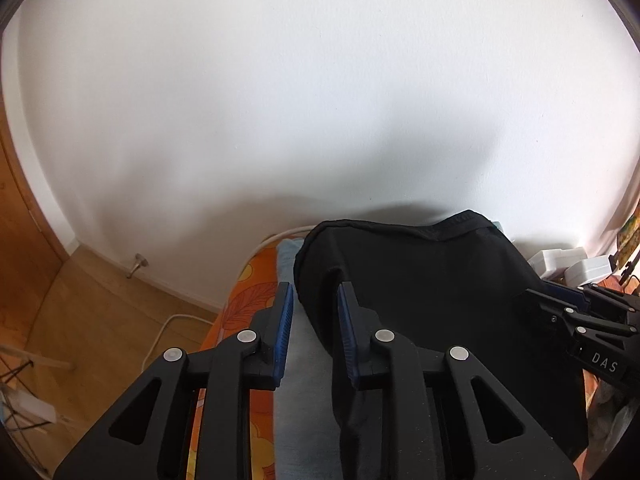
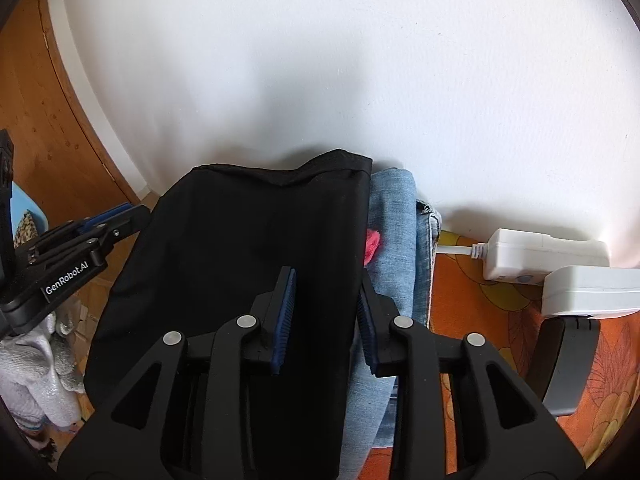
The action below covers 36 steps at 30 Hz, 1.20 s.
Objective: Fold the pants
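Note:
Folded black pants (image 1: 432, 292) lie on top of folded light-blue jeans (image 2: 396, 240) on an orange flowered surface (image 2: 472, 300). My left gripper (image 1: 314, 300) is open at the left edge of the black pants; its right finger rests on the black cloth, the left one over pale blue cloth. My right gripper (image 2: 326, 292) is open over the right edge of the black pants (image 2: 248, 248), its jaws straddling that edge. Each gripper also shows in the other's view: the right one (image 1: 560, 304), the left one (image 2: 116, 218).
A white wall (image 1: 320, 100) stands right behind the pile. White power adapters (image 2: 536, 260) with a cable and a grey stand (image 2: 568, 364) lie to the right. A pink scrap (image 2: 373, 246) peeks out between the clothes. Wooden floor (image 1: 80, 320) and a cable lie to the left.

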Each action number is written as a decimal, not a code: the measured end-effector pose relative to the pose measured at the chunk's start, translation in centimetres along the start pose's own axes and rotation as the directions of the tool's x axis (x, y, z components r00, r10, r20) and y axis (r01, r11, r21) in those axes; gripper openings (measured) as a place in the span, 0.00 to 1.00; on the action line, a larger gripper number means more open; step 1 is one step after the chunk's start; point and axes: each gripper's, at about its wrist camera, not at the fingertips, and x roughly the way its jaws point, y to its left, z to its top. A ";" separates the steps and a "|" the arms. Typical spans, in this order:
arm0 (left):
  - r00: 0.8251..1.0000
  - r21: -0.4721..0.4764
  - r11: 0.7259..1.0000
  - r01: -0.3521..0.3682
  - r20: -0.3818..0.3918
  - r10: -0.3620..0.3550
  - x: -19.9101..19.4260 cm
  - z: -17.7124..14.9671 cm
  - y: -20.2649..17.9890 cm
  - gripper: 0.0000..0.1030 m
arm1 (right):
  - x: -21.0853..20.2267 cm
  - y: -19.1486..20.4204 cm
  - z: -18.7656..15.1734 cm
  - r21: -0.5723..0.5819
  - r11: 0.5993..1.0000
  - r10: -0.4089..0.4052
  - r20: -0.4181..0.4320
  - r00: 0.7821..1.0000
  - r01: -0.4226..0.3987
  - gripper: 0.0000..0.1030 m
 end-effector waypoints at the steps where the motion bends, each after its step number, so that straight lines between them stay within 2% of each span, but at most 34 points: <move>1: 1.000 -0.003 1.000 0.008 -0.003 -0.008 -0.2 -0.1 0.5 0.21 | -0.4 0.1 0.1 -0.002 1.000 -0.002 0.007 1.000 0.002 0.34; 8: 1.000 0.029 0.999 0.027 -0.011 -0.027 -4.2 -1.9 0.2 0.21 | -4.6 -0.2 0.5 -0.062 0.998 -0.020 0.060 0.998 0.024 0.35; 12: 0.998 0.004 0.998 0.059 -0.007 -0.059 -7.5 -2.8 -0.6 0.34 | -7.4 0.1 -0.9 -0.070 0.997 -0.020 0.061 0.998 0.024 0.37; 13: 0.998 0.003 0.998 0.066 -0.002 -0.066 -8.4 -3.0 -0.9 0.34 | -7.4 0.6 -1.4 -0.079 0.997 -0.021 0.063 0.998 0.026 0.38; 15: 0.997 0.002 0.997 0.075 0.014 -0.075 -10.4 -3.4 -1.4 0.36 | -9.0 1.2 -2.4 -0.090 0.996 -0.021 0.069 0.997 0.027 0.46; 19: 0.995 0.003 0.996 0.088 0.053 -0.088 -14.3 -4.2 -2.3 0.50 | -12.8 2.3 -4.4 -0.123 0.992 -0.030 0.091 0.995 0.042 0.50; 21: 0.993 0.007 0.995 0.101 0.066 -0.102 -16.2 -4.9 -2.9 0.52 | -15.1 3.1 -5.6 -0.149 0.988 -0.030 0.108 0.994 0.046 0.58; 24: 0.990 0.007 0.994 0.106 0.094 -0.107 -19.2 -6.1 -3.9 0.62 | -18.7 4.0 -7.4 -0.172 0.984 -0.023 0.123 0.992 0.044 0.65; 27: 0.988 0.019 0.994 0.110 0.110 -0.111 -21.6 -7.4 -5.1 0.67 | -21.5 4.4 -9.3 -0.181 0.983 -0.013 0.140 0.990 0.039 0.74; 32: 0.983 0.011 0.991 0.132 0.125 -0.133 -25.4 -9.7 -7.0 0.71 | -26.1 4.8 -12.4 -0.199 0.977 -0.039 0.157 0.987 0.070 0.75; 34: 0.981 -0.007 0.990 0.141 0.135 -0.139 -26.7 -10.6 -7.6 0.77 | -28.0 4.4 -13.6 -0.179 0.982 -0.034 0.161 0.986 0.063 0.78; 36: 0.981 -0.016 0.989 0.144 0.135 -0.141 -27.8 -11.4 -8.3 0.77 | -29.8 3.9 -14.9 -0.155 0.986 -0.037 0.171 0.985 0.064 0.81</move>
